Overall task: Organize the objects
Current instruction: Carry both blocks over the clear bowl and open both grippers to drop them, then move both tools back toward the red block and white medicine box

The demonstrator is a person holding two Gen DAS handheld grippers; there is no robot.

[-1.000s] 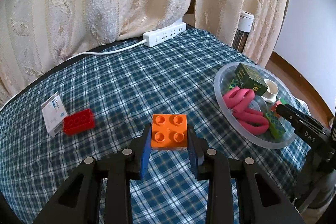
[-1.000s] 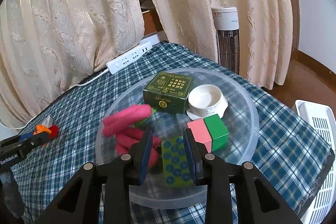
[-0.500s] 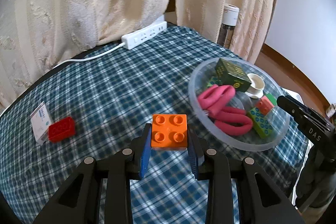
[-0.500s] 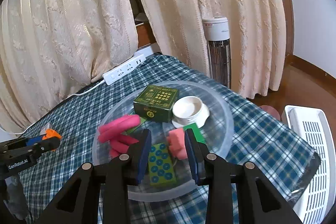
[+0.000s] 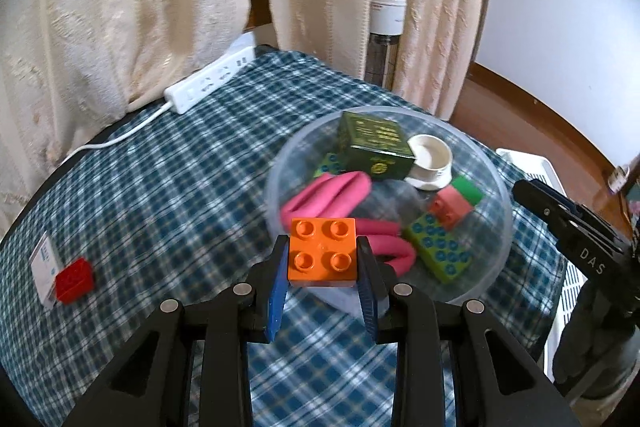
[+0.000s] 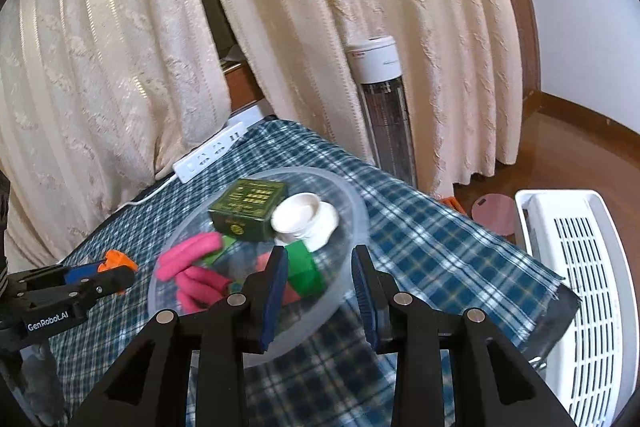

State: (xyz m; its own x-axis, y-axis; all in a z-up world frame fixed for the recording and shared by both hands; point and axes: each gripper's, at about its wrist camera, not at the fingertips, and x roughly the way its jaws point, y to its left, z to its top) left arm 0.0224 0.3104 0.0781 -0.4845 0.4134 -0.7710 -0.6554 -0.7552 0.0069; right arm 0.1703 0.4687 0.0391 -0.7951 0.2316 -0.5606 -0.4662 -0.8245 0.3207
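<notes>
Left wrist view: the left gripper point(image 5: 322, 259) is clamped on one orange four-stud plastic brick point(image 5: 322, 252) at the near rim of the clear round plastic bowl point(image 5: 505, 227), which holds one dark green box point(image 5: 374, 147), one white cup point(image 5: 431, 159) and pink foam rollers point(image 5: 332, 191). One red brick point(image 5: 74, 280) lies on the cloth well left of the bowl. Right wrist view: the right gripper point(image 6: 320, 287) has its jaws nearly together, nothing between them, over the bowl's right rim.

bare cloth point(image 5: 192, 187) left of crowded bowl point(image 5: 505, 227), curtains point(image 5: 132, 11) behind

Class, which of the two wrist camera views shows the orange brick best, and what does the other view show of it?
The left wrist view: the orange brick sits centre frame, four studs up, gripped between the left gripper's blue pads. The right wrist view shows only an orange sliver at the far left, mostly hidden by that gripper.
</notes>
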